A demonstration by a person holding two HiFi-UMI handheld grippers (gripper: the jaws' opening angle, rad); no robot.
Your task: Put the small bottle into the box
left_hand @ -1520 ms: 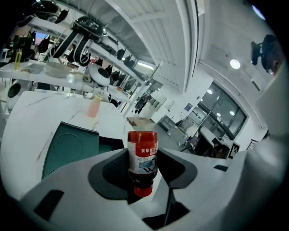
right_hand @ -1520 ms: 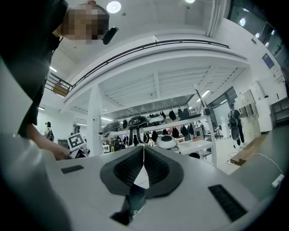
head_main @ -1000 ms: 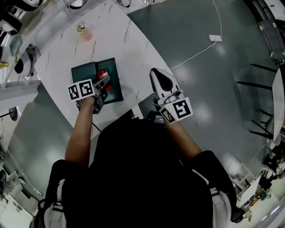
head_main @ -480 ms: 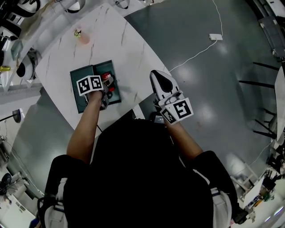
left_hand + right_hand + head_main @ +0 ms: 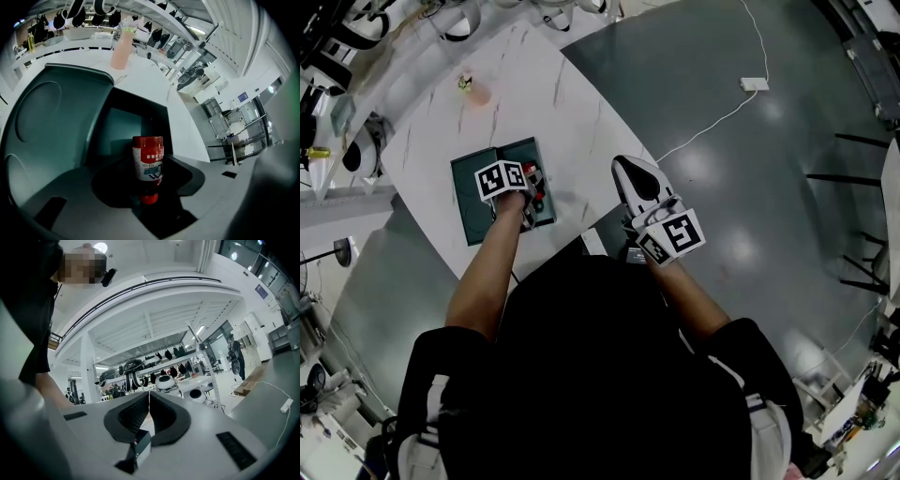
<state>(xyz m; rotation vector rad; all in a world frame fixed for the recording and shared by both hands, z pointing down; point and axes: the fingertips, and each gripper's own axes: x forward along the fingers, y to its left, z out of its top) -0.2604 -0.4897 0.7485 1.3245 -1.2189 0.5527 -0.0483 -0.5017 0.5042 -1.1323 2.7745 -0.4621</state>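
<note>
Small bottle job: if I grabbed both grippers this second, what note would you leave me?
Left gripper: shut on the small red bottle, cap end toward the gripper, at the open dark green box on the white table.
Right gripper: shut, empty, near the table's edge.
Done: bottle in grip, at the box.
Left: set it inside, open the jaws, withdraw.

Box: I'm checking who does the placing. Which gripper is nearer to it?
Left. The left gripper is over the box, shut on the small bottle; the right gripper is shut, well off to the box's right.
</note>
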